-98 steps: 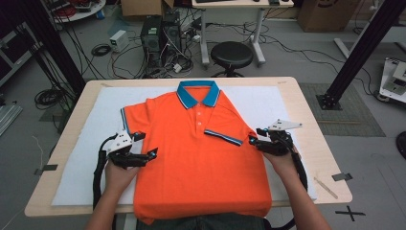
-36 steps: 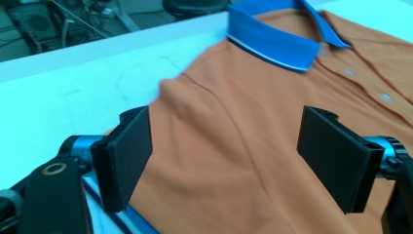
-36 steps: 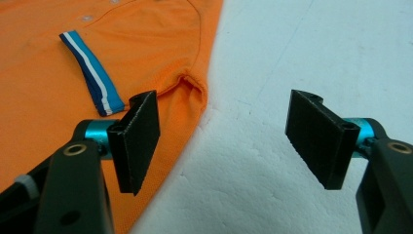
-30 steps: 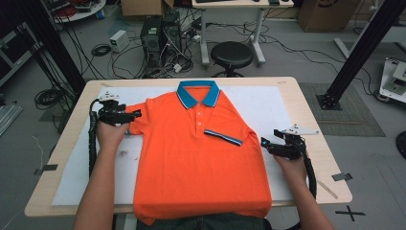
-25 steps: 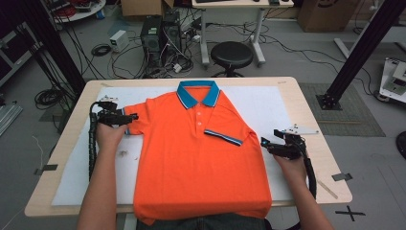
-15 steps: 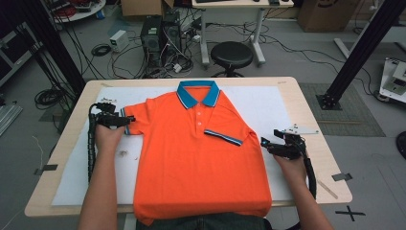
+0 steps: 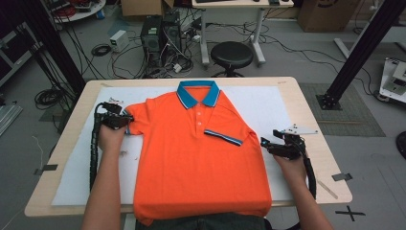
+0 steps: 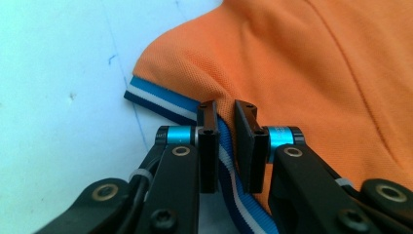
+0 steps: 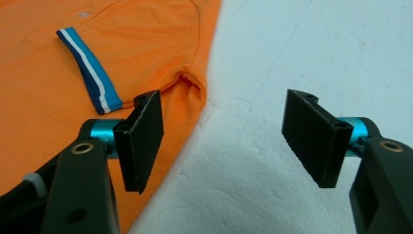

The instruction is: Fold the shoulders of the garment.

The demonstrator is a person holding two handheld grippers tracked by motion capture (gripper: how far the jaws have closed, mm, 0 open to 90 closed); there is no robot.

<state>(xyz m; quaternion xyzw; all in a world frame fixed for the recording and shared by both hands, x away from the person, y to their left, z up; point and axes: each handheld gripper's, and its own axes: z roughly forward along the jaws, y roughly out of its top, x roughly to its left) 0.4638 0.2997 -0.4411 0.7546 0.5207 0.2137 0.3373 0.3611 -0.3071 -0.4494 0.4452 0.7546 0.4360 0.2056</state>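
One sleeve remains: our left gripper (image 8: pixel 226 146) has just clamped the striped cuff (image 8: pixel 160 100) mid-frame; we fold it inward smoothly while the right gripper (image 9: pixel 229 141) waits wide open, empty.

A lab: computer towers (image 7: pixel 160 36) amid tangled floor cables (image 7: pixel 103 50), black metal frame posts (image 7: pixel 364 45), cardboard boxes (image 7: pixel 325 14)

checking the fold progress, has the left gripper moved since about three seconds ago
Yes. The left gripper has gone up the table toward the collar end, and its jaws have just closed on the shirt's sleeve cuff.
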